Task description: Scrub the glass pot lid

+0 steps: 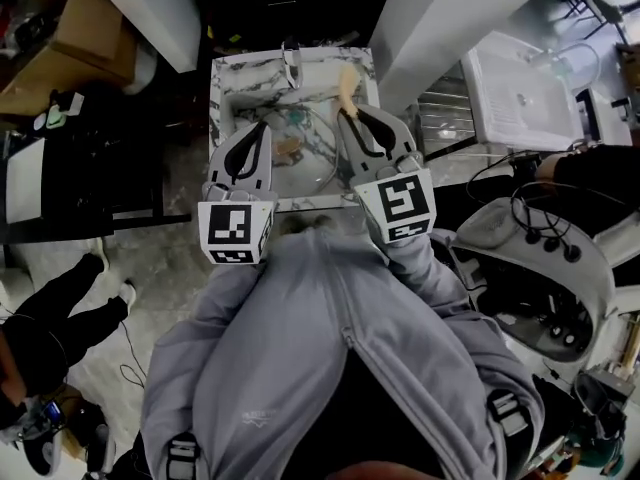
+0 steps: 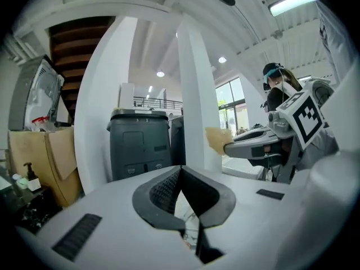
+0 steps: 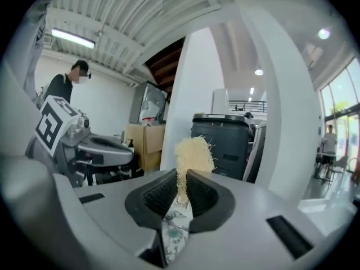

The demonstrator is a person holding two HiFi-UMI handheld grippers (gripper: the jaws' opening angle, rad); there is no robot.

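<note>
In a cluttered workroom with white columns, a marble sink (image 1: 225,98) stands in front of the person, and the glass pot lid (image 1: 318,173) lies in its basin, its round rim showing nearer the right side. Both grippers are held about level above the sink's near edge, so the lid sits below and just ahead of the jaws, roughly between them, and I judge the next move is downward. The left gripper (image 1: 259,128) has its jaws shut on nothing, while the right gripper (image 1: 352,114) is clamped on a tan loofah scrubber (image 3: 194,151).
</note>
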